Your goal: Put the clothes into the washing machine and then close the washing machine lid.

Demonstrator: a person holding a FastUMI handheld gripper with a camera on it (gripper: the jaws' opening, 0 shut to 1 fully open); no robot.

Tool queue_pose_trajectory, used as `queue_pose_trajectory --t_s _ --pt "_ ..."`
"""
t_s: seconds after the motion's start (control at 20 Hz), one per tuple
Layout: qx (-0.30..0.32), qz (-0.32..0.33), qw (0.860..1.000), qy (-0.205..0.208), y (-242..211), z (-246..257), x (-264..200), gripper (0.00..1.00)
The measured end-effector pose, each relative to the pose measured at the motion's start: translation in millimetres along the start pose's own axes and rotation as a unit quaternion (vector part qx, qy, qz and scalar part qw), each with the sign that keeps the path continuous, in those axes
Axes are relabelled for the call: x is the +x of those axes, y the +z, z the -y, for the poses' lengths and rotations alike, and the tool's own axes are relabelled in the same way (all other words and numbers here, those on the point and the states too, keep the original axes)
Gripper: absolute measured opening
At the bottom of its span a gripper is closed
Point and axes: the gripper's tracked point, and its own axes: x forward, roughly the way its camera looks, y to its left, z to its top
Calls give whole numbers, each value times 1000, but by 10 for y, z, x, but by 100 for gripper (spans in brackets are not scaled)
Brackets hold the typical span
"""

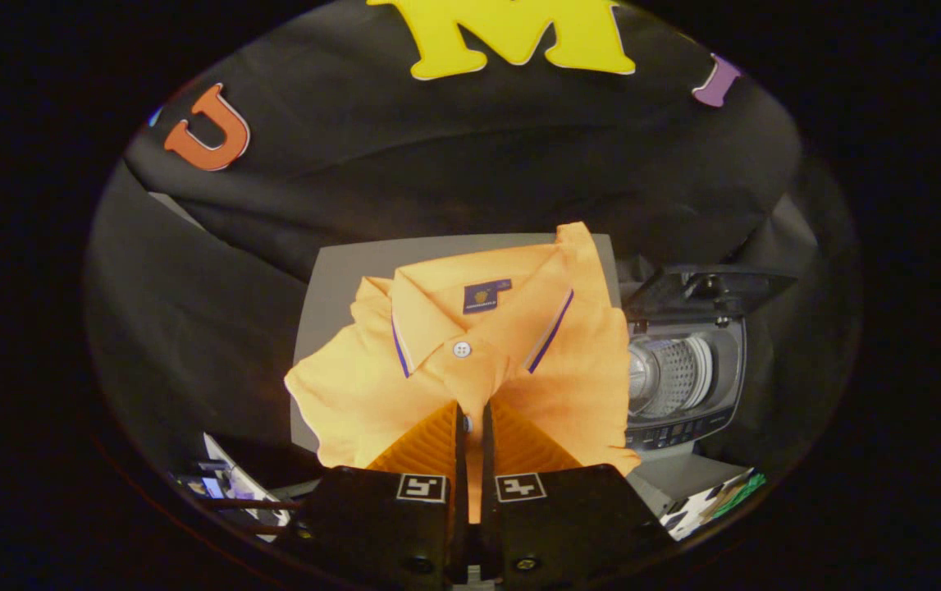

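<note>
Gripper view puts your tool (470, 419) nearest, its two ribbed fingers pressed nearly together and pinching the placket of the orange polo shirt (470, 353) just below the white button (461, 349); a thin strip of fabric shows between them, so the grip looks narrow. Judging from that, lift slowly and keep the pinch firm, since soft knit can slide out of a small bite, and let the hem clear the desk (339, 279) before you swing across. The shirt is a limp, matte cotton-like knit with a folded collar edged in a dark stripe and a small dark label inside the neck; it lies spread over the flat grey desk just ahead of and beyond the fingers. Further off, beside the shirt's far sleeve, stands the top-loading washing machine (687, 386), glossy dark casing, lid (708, 291) raised, its perforated metal drum (667, 377) open and ready to receive the garment.
</note>
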Motion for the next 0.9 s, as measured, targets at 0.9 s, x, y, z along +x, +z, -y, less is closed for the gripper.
queue_pose_trajectory --t_s 0.9 --pt "84 66 994 -5 -137 1262 -692 9"
